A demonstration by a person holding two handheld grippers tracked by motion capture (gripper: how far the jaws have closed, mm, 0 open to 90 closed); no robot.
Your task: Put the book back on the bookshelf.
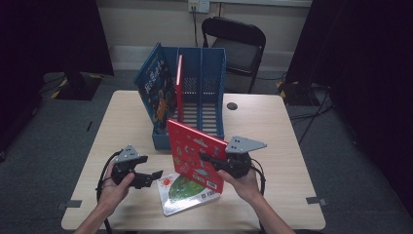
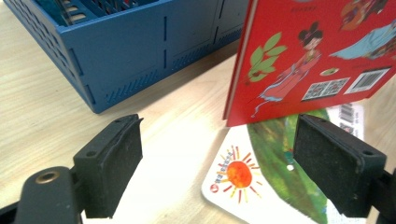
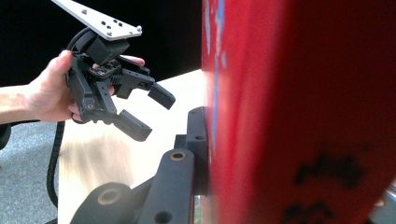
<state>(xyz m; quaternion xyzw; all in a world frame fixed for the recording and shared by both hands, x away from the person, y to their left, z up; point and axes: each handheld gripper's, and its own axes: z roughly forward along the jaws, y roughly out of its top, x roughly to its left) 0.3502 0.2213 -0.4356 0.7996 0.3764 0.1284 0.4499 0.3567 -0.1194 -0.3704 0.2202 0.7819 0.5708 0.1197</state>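
Right gripper (image 1: 210, 159), near the table's front edge, has its jaws clamped on the red book (image 1: 197, 153), holding it up on edge, tilted, over the green book (image 1: 181, 194) that lies flat on the table (image 1: 272, 146); in the right gripper view the red cover presses against the one black jaw that shows. Left gripper (image 1: 152, 177) sits low to the left, jaws wide apart, nothing between them; its own view shows both pads (image 2: 114, 161) open, with the sun-printed corner of the green book and the red book's lower corner just ahead. Blue file rack (image 1: 187, 92) stands behind, with a blue book (image 1: 155, 87) leaning in the left slot and a thin red one (image 1: 179, 83) upright beside it; the right slots look free. Likely step: lift the red book into a slot. Risks: the grip sits at one edge, so the book may pivot or slip; its lower corner could drag the green book; a tilted entry could catch a rack divider or knock the thin upright book.
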